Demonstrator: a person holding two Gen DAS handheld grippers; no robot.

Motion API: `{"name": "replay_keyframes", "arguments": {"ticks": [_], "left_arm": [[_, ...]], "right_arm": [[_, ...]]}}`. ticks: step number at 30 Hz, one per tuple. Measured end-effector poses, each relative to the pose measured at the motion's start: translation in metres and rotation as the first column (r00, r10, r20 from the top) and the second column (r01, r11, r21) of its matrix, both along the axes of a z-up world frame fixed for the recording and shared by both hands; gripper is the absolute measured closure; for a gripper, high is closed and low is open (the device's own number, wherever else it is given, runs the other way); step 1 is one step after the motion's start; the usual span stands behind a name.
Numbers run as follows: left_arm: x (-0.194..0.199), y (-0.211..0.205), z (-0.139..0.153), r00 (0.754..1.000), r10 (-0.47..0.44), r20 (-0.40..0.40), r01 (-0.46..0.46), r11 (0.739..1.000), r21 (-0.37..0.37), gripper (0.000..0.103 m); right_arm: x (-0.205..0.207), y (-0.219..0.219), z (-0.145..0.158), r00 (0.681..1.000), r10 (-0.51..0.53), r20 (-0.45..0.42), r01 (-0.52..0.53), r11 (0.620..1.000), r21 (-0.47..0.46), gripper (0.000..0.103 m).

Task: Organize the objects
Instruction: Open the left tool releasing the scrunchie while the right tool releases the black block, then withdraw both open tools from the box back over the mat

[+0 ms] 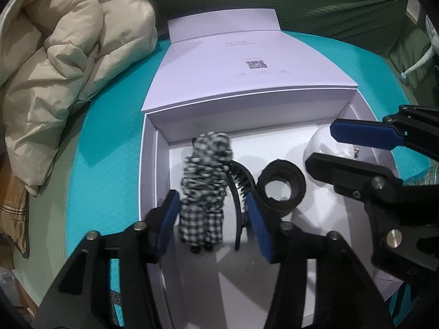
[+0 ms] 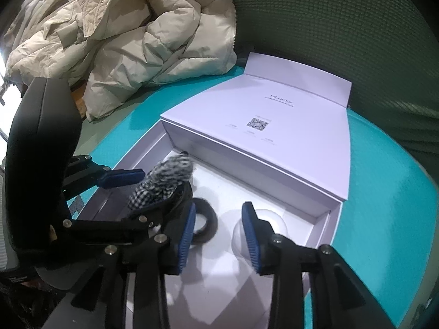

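White box point(image 1: 149, 164) sits open on teal surface point(image 1: 109, 137), its lid point(image 1: 247, 65) folded back past the far wall, w/ a QR code on it.

Inside box: black/white checked scrunchie-type hair piece point(image 1: 204, 189) near left wall, upright-ish & blurred; black curved hair clip point(image 1: 238, 181) just beside it on the right; black ring of band/tape point(image 1: 282, 189) next, mid-floor; white dome-shaped thing point(image 2: 260, 227) toward right wall.

Left gripper point(image 1: 214, 219): jaws apart, blue pads either side of the checked piece, gap visible on both sides, not pressing. Right-hand pad sits in front of the clip's lower end.

Right gripper point(image 2: 219, 235): jaws apart, nothing pinched; black ring partly behind its left finger, white dome behind its right one. In left wrist view it reaches in over the box's right wall & covers part of the dome.

Around: beige puffer jacket point(image 1: 68, 68) heaped off the teal surface's far-left corner, near the lid; green textured fabric point(image 1: 301, 0) behind the far edge.
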State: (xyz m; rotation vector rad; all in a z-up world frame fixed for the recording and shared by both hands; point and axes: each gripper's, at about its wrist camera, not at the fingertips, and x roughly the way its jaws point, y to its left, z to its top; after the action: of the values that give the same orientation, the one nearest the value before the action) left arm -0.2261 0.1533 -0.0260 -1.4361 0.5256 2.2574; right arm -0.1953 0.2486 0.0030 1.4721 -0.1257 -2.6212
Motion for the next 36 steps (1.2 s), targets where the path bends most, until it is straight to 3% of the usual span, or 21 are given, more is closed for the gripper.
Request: {"name": "replay_keyframes", "arguments": {"ticks": [10,15,24,36], "left_arm": [[0.013,-0.004,0.021,1.000,0.020,-0.022,-0.019,1.000,0.019,0.035],[0.020,-0.008,0.033,0.999,0.032,-0.023,-0.031,0.999,0.027,0.022],[0.028,-0.023,0.063,0.993,0.085,-0.081,-0.080,0.995,0.056,0.020],[0.062,-0.045,0.093,0.986,0.110,-0.124,-0.099,0.991,0.088,0.020]], "right_arm": [[0.022,-0.001,0.023,0.998,-0.055,-0.039,0.057,0.997,0.044,0.055],[0.034,-0.001,0.038,0.994,-0.084,-0.069,0.089,0.993,0.072,0.039],[0.051,-0.004,0.064,0.984,-0.132,-0.117,0.144,0.985,0.097,0.026],[0.082,-0.022,0.095,0.976,-0.141,-0.166,0.158,0.983,0.094,0.025]]}}
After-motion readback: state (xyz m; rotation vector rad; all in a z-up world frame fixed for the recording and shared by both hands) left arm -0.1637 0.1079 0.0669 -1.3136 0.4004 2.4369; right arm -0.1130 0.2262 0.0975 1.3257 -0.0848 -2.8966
